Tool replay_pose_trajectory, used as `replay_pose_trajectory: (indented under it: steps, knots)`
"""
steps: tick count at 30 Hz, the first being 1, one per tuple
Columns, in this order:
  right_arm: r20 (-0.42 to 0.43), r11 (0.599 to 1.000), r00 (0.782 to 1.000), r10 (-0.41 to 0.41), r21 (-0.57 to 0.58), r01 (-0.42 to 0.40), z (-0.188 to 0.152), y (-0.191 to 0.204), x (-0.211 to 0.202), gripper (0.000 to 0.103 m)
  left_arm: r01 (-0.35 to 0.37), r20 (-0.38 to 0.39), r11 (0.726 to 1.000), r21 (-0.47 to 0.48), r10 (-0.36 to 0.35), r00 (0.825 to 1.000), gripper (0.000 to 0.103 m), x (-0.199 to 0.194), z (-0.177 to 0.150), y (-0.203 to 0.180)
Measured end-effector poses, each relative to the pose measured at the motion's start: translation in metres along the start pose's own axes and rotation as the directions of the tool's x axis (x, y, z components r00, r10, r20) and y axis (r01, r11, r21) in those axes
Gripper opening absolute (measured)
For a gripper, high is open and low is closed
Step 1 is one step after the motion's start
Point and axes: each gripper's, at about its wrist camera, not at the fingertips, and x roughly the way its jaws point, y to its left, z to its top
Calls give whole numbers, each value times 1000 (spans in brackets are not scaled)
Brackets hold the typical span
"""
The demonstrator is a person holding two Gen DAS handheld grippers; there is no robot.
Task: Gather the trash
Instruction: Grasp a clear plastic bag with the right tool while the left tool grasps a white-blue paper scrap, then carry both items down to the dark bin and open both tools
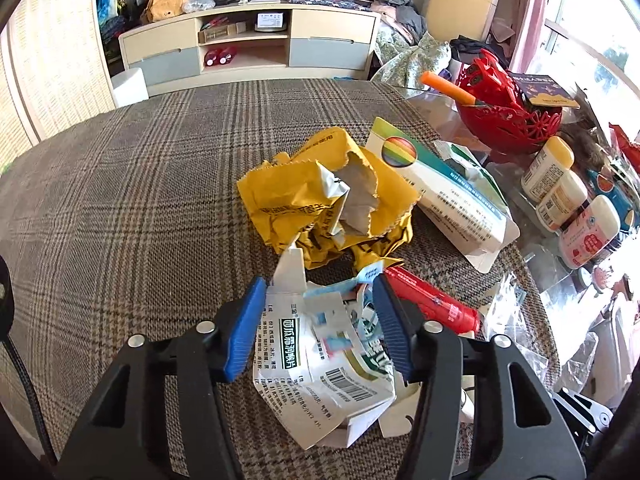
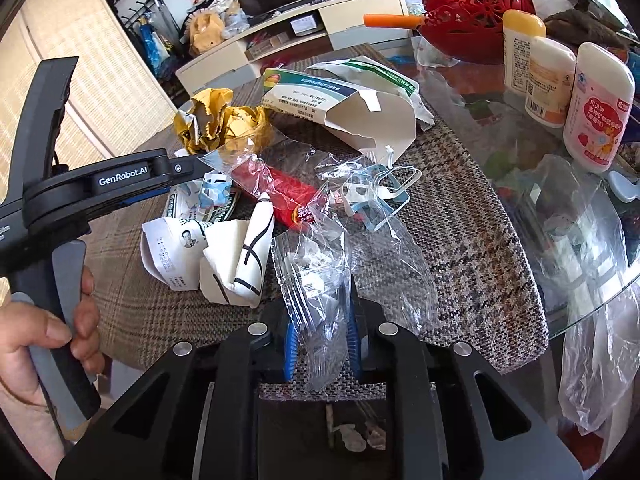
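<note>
1. Grip first: my left hand-held gripper stands wide, its blue pads either side of the crumpled white medicine leaflet lying on the counter; I judge it is not pinched yet. I would lower until both pads flank the thickest fold, then close slowly, so the paper bunches instead of sliding out.

2. My right hand-held gripper is narrowed on a clear plastic bag (the film stands up between the pads). I would hold that pinch steady, since film this thin could slip.

3. Further out lies the rest of the trash: a red wrapper just beside the left gripper's right pad, a crumpled yellow packet beyond, and an opened white carton to its right.

4. Hard to make out: no bin shows in either view, so I cannot tell where the trash should go. The leaflet's lower edge is hidden behind the left gripper's body, and what lies under the heap is covered.
</note>
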Motion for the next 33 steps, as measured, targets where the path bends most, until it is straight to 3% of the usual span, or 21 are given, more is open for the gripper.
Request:
replay_pose_trajectory:
  steps: [2,3,7,10,24,33]
  knots:
    - [-3,1000,1000,1,3,-1,0,-1,-2,21,-14,3,1000,6,14,1000,27,-1,2,1]
    - [-4,1000,1000,1,4,-1,0,-1,-2,21,-20,3,1000,10,20,1000,22,-1,3,1]
    - [-6,1000,1000,3,11,-3,2,0,-4,21,-34,-7,999,28,34,999,19,-2,4,2]
    - [-6,1000,1000,8,19,-7,2,-1,-6,21,-33,-9,999,27,33,999,5,-7,1,3]
    - [50,1000,998,31,-5,-31,10,11,-43,21,-53,44,999,0,53,998,2,-64,-7,15]
    - [102,998,994,26,-58,-20,-4,20,-102,21,-29,91,1000,-3,29,995,2,-136,-49,6]
